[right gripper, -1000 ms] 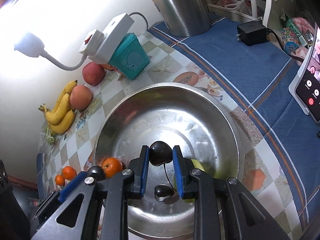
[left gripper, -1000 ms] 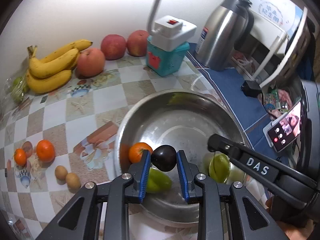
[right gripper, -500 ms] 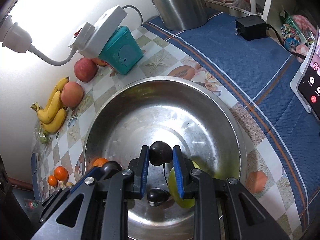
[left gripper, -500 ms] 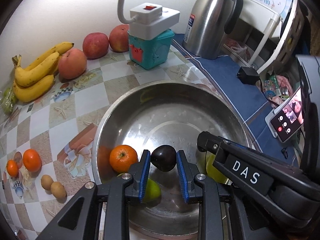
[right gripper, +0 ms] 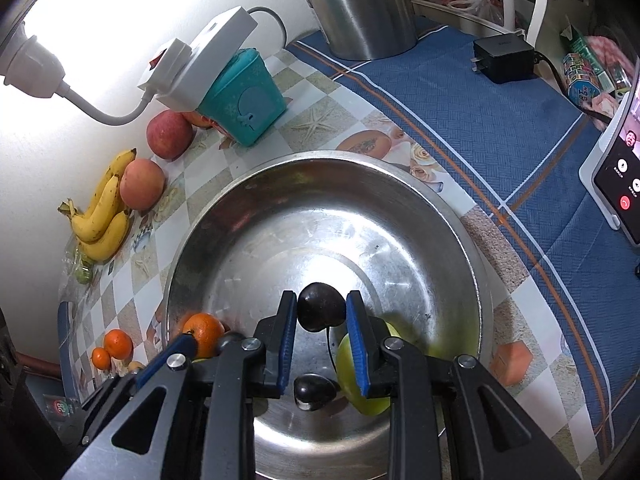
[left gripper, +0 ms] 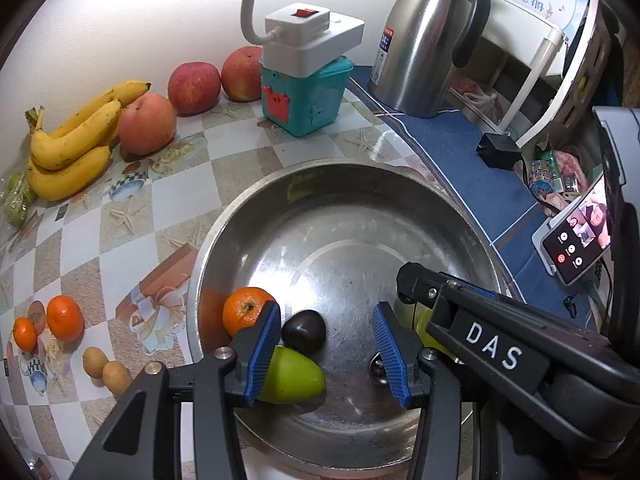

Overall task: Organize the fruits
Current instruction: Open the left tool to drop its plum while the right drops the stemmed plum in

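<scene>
Your left gripper (left gripper: 326,344) is a black frame of angular struts with triangular cut-outs, and each of its two arms ends in a blue ribbed pad (left gripper: 264,352). A round silver screw head (left gripper: 223,354) sits at each joint, two to a side. Your right gripper (right gripper: 322,338) is built the same: black struts, blue ribbed pads, silver screws at the joints. In the left wrist view its black side bar carries the white letters DAS (left gripper: 494,346), and a small silver screw (left gripper: 431,291) shows near its tip.
</scene>
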Tool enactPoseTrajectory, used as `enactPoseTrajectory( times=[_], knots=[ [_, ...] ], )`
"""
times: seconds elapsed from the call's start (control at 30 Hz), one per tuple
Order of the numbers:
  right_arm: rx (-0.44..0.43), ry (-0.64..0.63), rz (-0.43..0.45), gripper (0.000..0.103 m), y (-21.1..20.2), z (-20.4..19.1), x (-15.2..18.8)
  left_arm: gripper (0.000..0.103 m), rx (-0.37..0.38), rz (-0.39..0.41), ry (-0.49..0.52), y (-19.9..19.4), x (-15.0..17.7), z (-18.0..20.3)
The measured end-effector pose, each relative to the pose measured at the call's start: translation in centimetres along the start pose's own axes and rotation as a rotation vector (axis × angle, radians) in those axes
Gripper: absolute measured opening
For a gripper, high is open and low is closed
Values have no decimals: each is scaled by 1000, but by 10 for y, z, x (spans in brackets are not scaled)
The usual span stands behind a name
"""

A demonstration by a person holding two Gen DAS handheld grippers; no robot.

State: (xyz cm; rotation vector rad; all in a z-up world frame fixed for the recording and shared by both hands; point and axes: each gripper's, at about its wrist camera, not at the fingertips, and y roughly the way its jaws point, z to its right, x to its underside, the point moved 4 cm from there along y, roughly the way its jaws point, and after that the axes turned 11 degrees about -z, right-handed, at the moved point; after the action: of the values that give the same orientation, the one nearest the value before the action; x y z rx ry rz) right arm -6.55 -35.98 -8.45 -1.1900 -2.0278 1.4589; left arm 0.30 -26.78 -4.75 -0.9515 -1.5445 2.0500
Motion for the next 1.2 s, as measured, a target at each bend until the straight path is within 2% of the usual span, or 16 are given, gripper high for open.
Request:
enactPoseTrajectory(
  times=[0.1, 0.2, 0.33, 0.57, 0.9, 1.1, 1.17, 1.2],
  knots=[
    [4, -4, -5, 28, 0, -1, 0, 52, -4, 5, -3, -3, -1, -1],
    [7, -4, -3, 39, -1, -2, -1, 53, -8, 8, -16, -8, -1, -5],
    [9, -10, 3, 40, -5, -3, -1, 57, -27, 0, -41, -13, 0, -13],
    [41, -25, -6, 53, -11, -7, 2, 58, -61, -30, -168, -19, 4, -48],
    [67, -64, -15, 53, -18, -19, 12, 60, -98, -4, -385, -38, 15, -109],
    [79, -94, -6, 54, -24, -29, 16, 62, -102, 12, -433, -46, 18, -124],
    [81, -100, -10, 56, -23, -31, 17, 68, -104, 13, -445, -47, 19, -126],
    [83, -104, -11, 61, -22, -32, 18, 69, -108, 14, -453, -47, 20, -127]
  ],
)
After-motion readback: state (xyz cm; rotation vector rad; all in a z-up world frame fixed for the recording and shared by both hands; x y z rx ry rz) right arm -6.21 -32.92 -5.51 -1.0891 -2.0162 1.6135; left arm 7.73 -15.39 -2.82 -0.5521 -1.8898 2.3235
